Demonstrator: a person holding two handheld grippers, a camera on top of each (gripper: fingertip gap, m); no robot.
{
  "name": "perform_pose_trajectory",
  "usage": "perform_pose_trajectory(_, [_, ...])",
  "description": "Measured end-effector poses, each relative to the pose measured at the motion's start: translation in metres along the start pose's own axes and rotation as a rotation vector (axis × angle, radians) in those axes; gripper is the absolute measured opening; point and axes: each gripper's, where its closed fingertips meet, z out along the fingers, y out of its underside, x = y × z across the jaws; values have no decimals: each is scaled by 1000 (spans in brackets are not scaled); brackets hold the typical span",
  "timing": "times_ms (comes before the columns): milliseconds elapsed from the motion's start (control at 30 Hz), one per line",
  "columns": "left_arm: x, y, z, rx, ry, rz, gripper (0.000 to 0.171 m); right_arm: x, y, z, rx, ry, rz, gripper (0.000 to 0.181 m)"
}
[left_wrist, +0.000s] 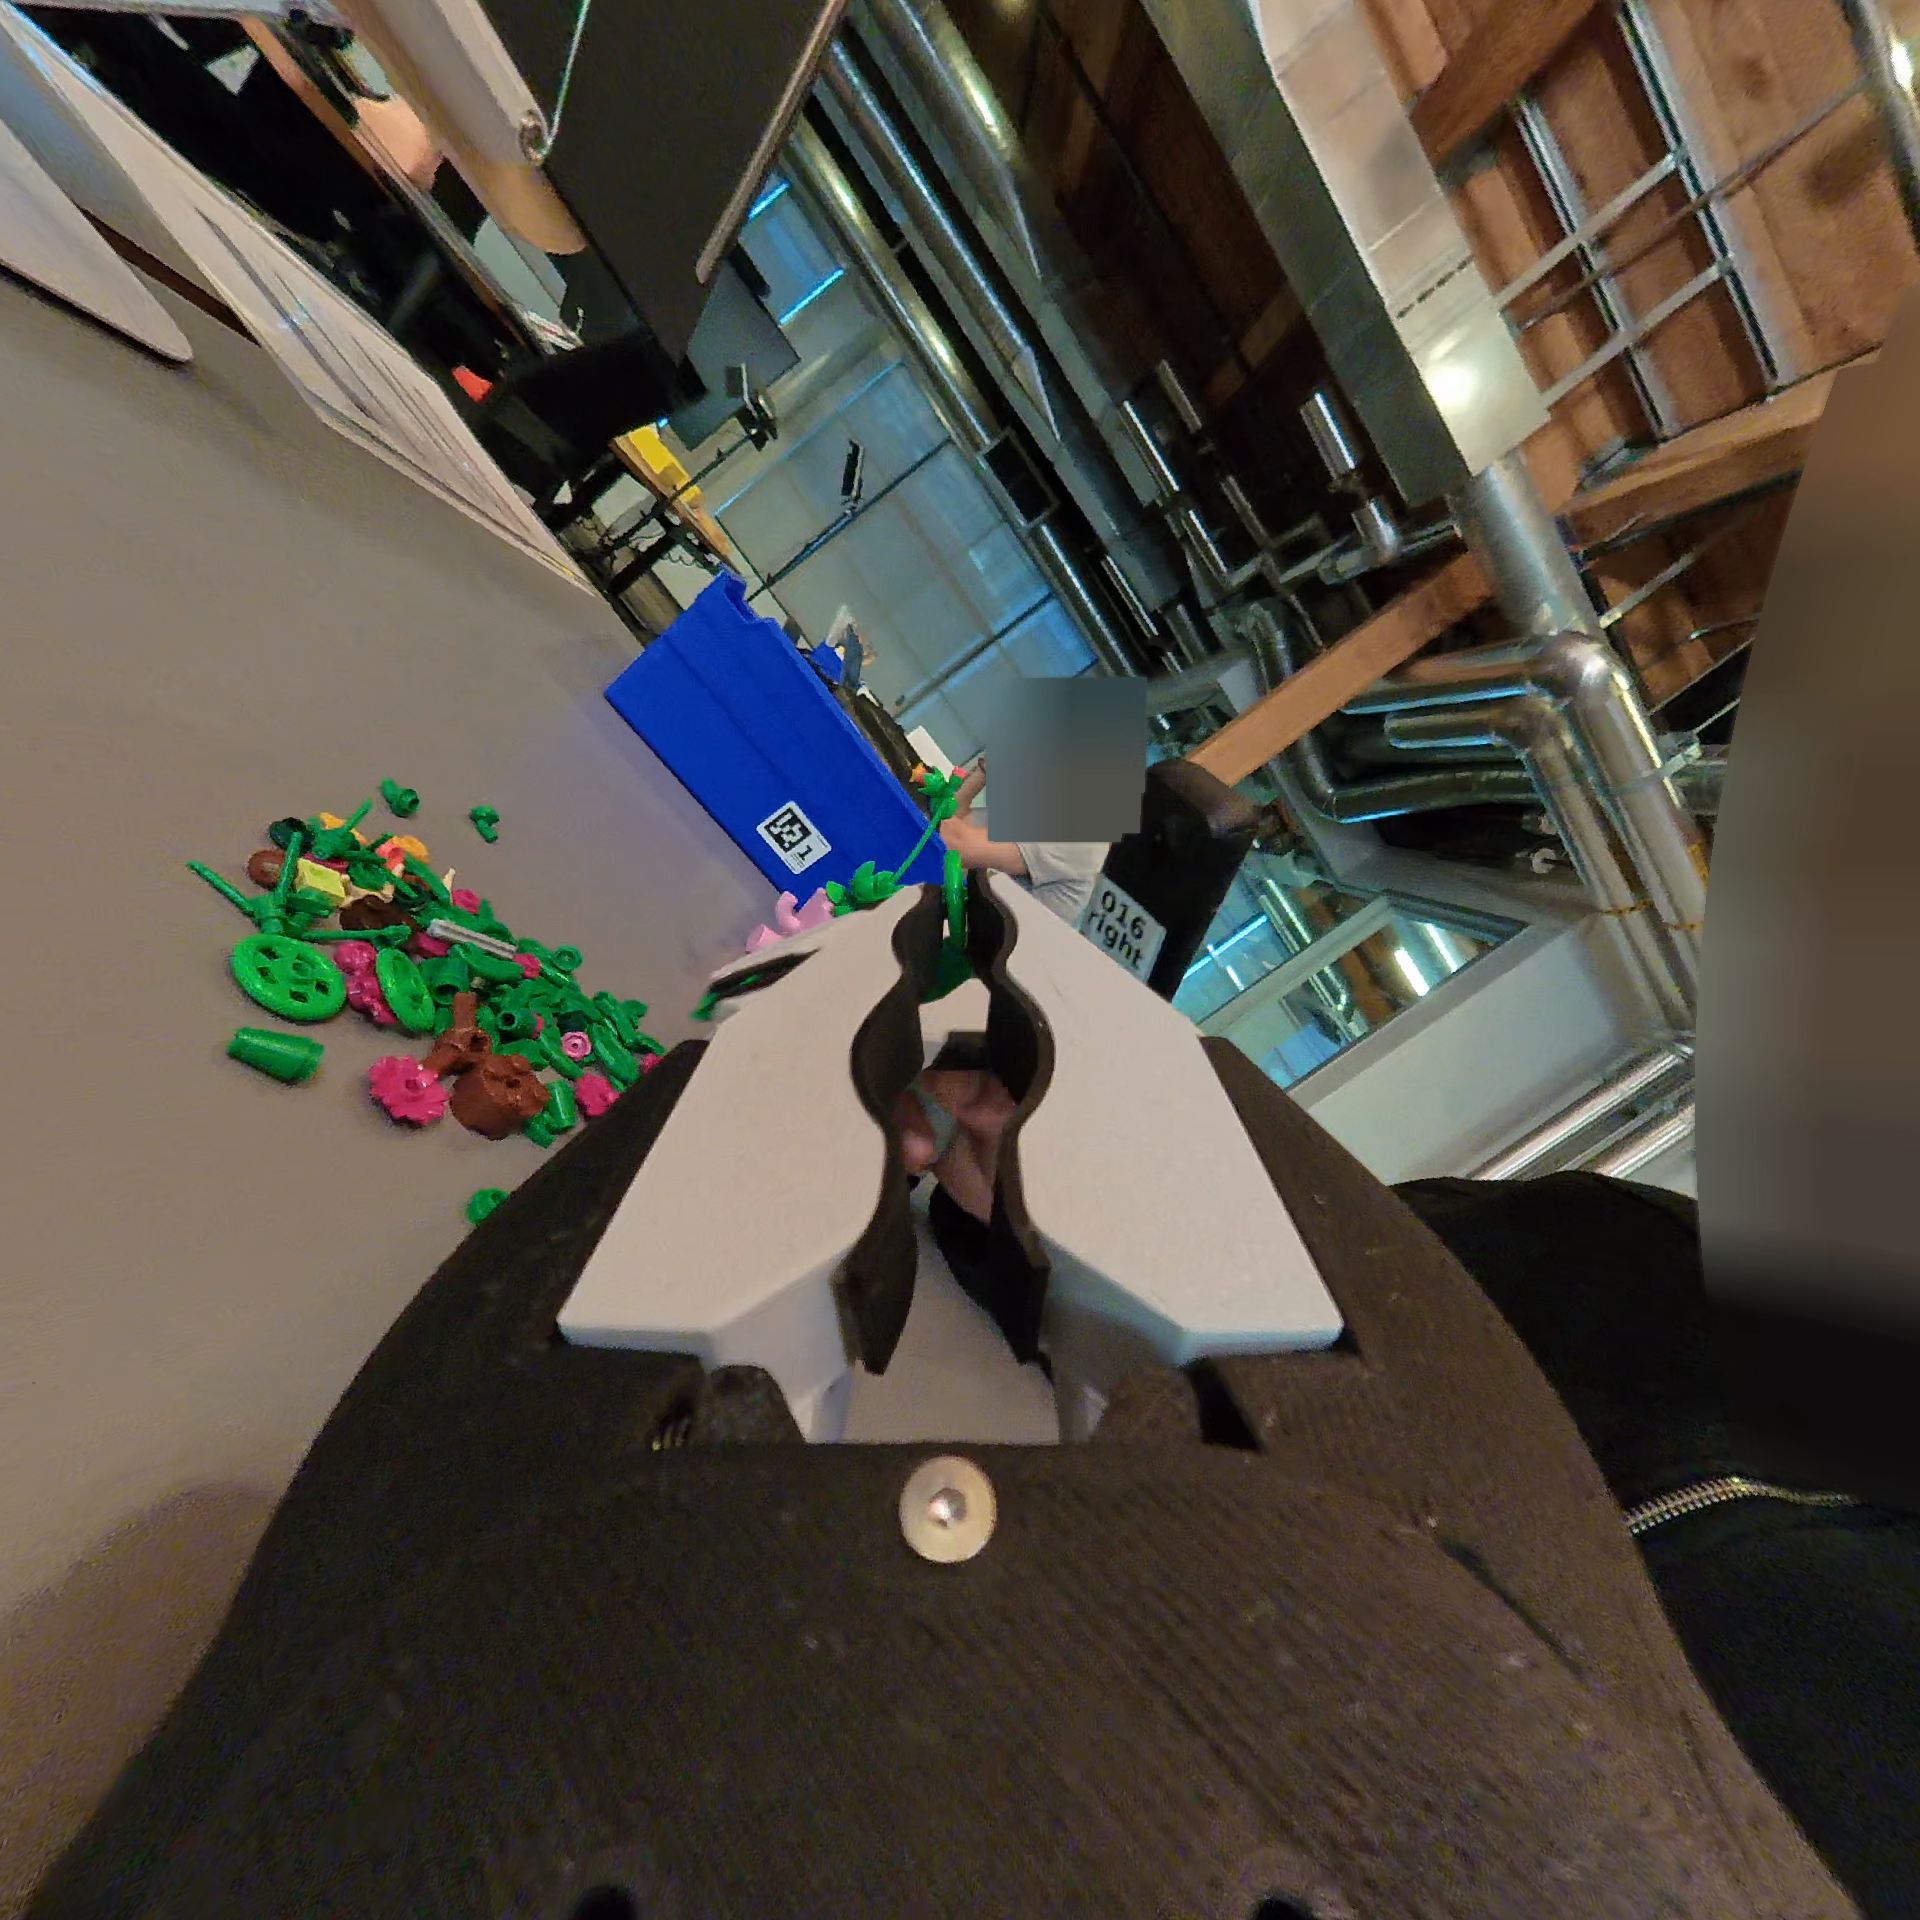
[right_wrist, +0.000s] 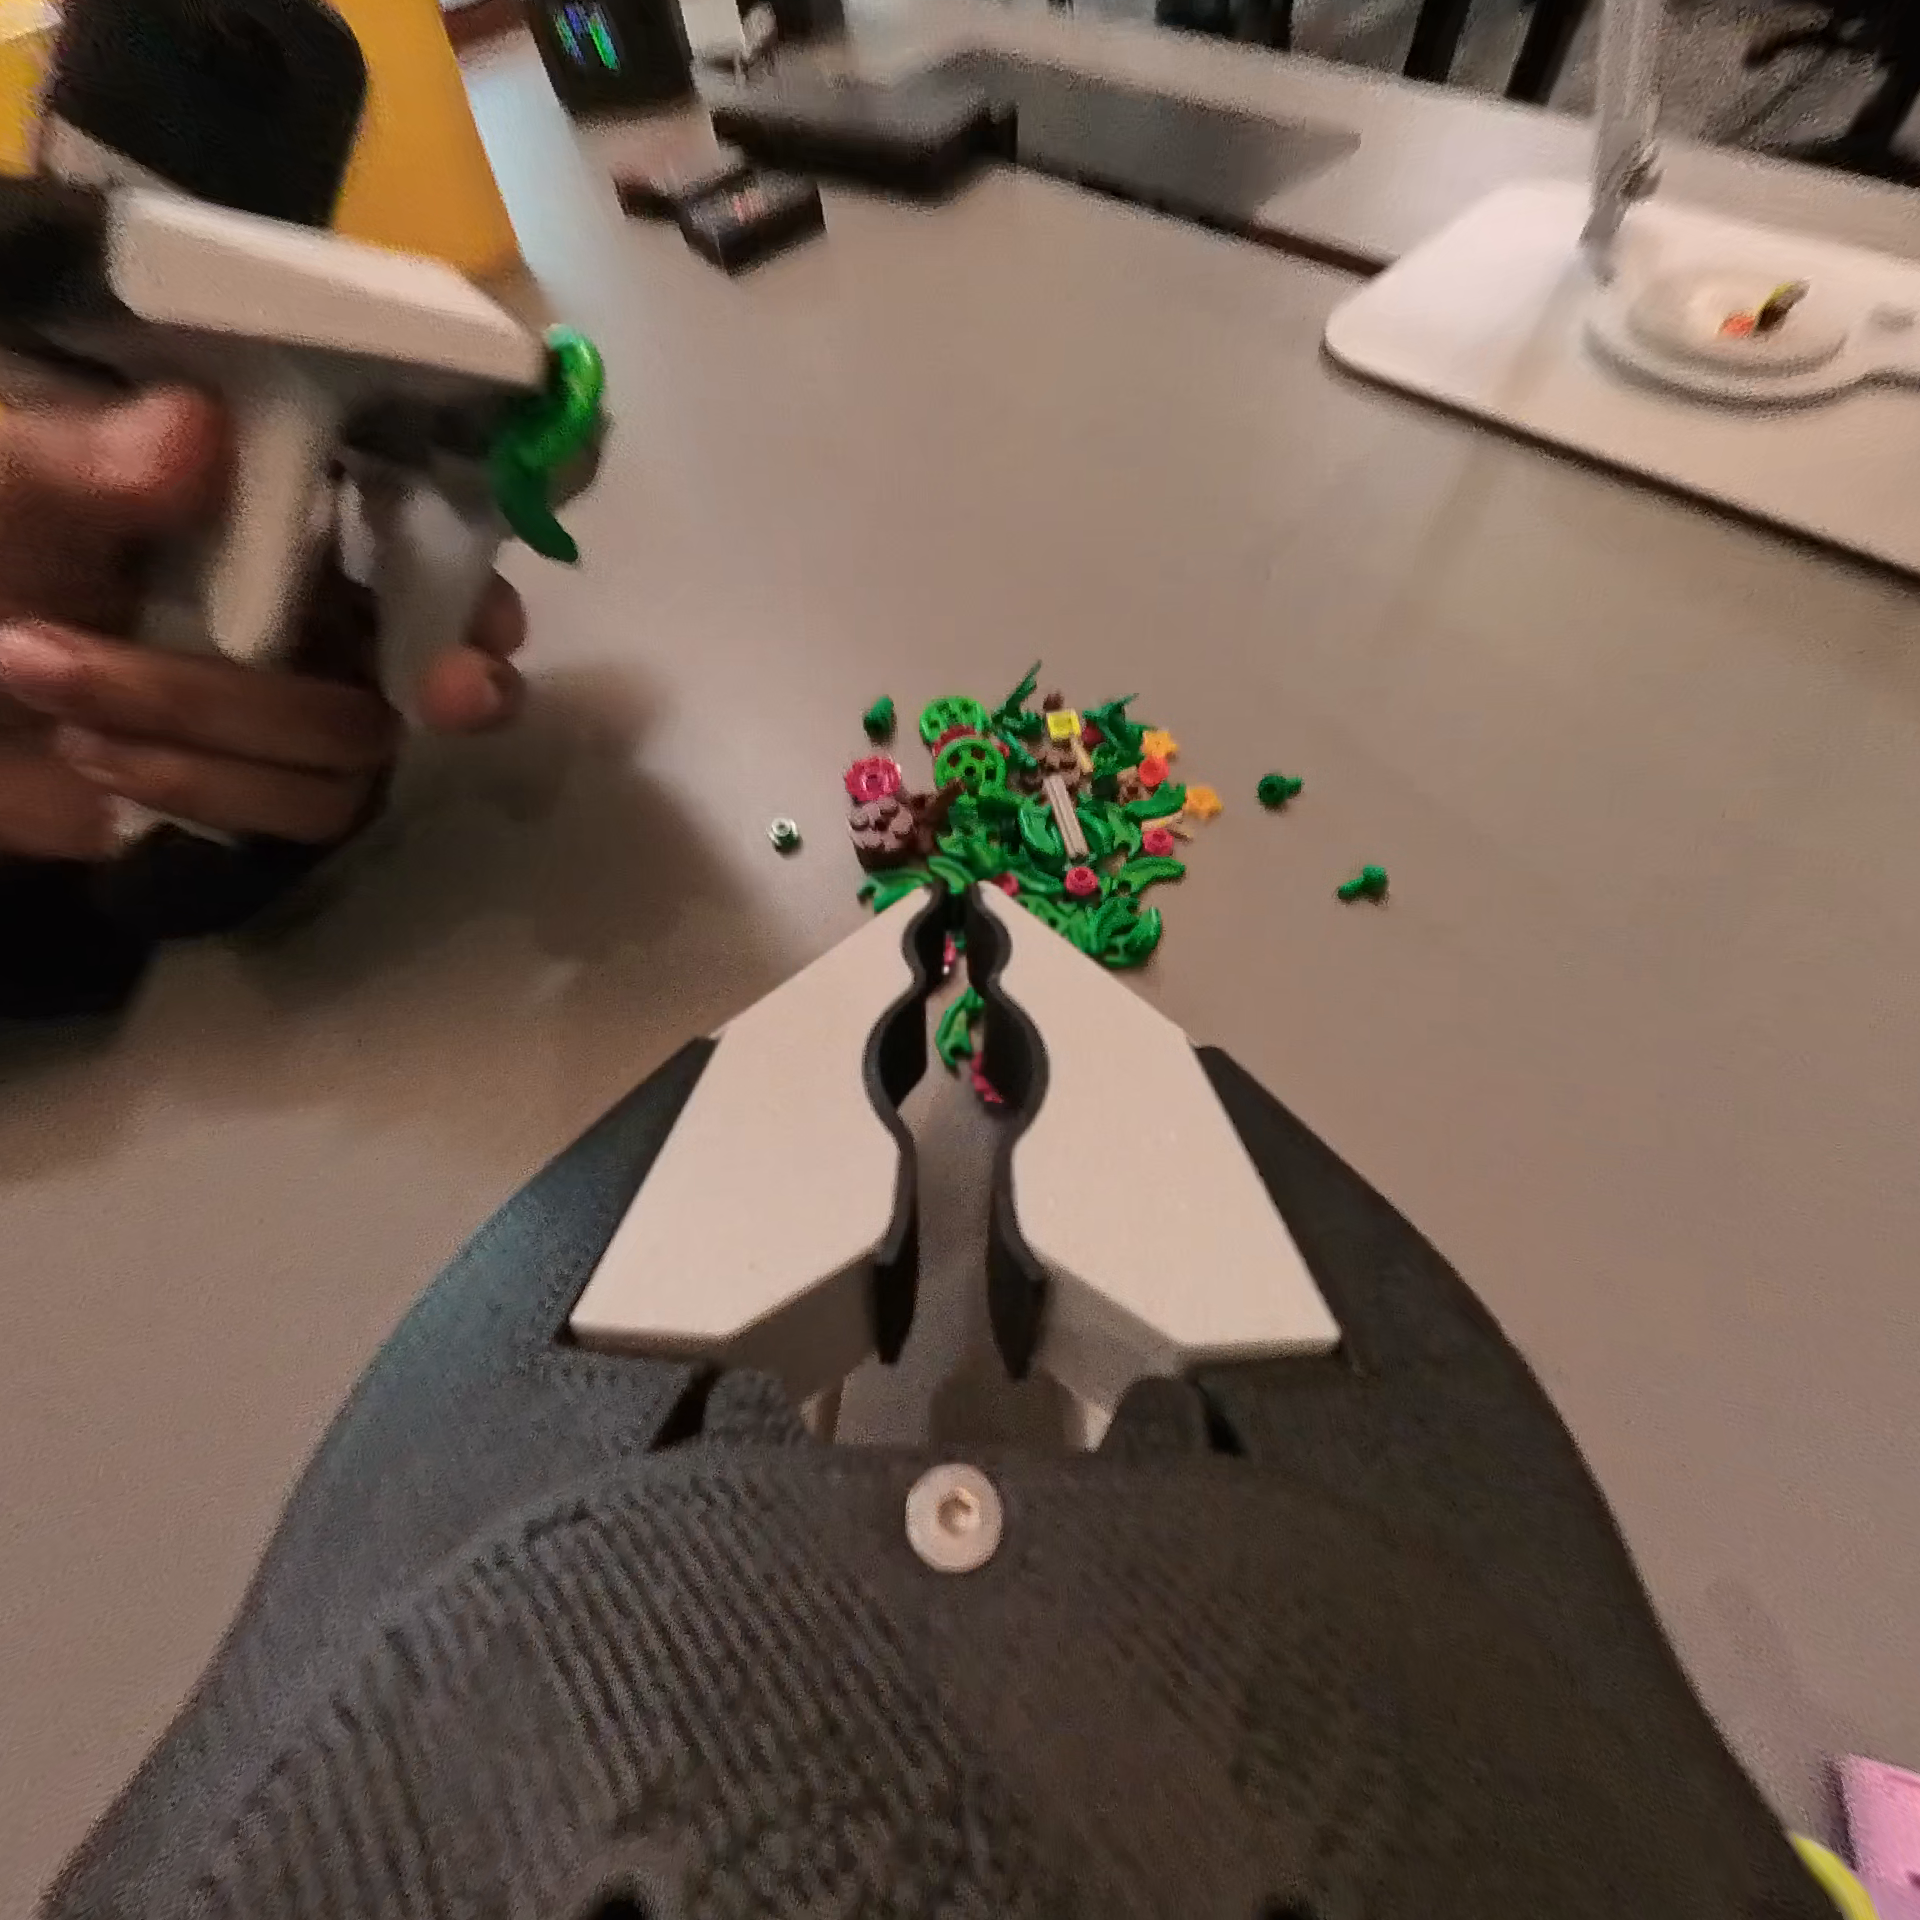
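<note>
left gripper (left_wrist: 961, 904) is lifted off the table and tilted, fingers pressed together on a green plastic leaf piece (left_wrist: 954, 902) at the very tips; a thin green vine with small leaves (left_wrist: 920, 842) runs up from the same spot. in the right wrist view that gripper sits upper left, held by a hand (right_wrist: 208, 665), with the green piece (right_wrist: 549, 447) sticking out of its tip, blurred. right gripper (right_wrist: 958, 899) is low over the grey table (right_wrist: 1455, 1039), tips at the near edge of the pile of small plastic pieces (right_wrist: 1039, 821) (green leaves, wheels, pink flowers, brown bits). its fingers are nearly together with a narrow gap; cannot tell if anything is pinched, only loose greens seen through the gap. blue bin (left_wrist: 769, 748) stands behind the pile. a white tray (right_wrist: 1558, 384) is far right, and a small metal nut (right_wrist: 783, 832) lies just left of the pile.
</note>
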Motion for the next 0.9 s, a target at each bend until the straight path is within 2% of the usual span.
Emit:
perform_pose_trajectory(67, [0,0,0,3,5,-15,0,3,8,7,-52,43,-31,1])
perform_pose_trajectory(167, [-2,3,1,-12,-3,-15,0,7,10,10,-71,74,-65,16])
perform_pose_trajectory(267, [-4,3,1,-7,-12,-24,0,3,3,5,-20,46,-68,21])
perform_pose_trajectory(433, [-6,2,1,12,-10,-29,1,-26,-32,-13,187,-88,-106,31])
perform_pose_trajectory(533, [0,10,7,-3,27,-22,0,-49,-33,-10,195,-213,-42,38])
perform_pose_trajectory(600, [4,15,12,-9,50,-21,0,-54,-37,-10,215,-231,-13,38])
perform_pose_trajectory(667, [5,19,16,-1,58,-27,0,-51,-43,-13,249,-186,-44,36])
perform_pose_trajectory(800, [8,22,19,-6,78,-51,1,-44,-47,-20,250,-18,-245,19])
perform_pose_trajectory(833, [7,20,18,7,78,-57,1,-41,-48,-23,255,27,-288,5])
perform_pose_trajectory(900, [7,20,16,-6,84,-64,1,-37,-57,-32,307,108,-353,1])
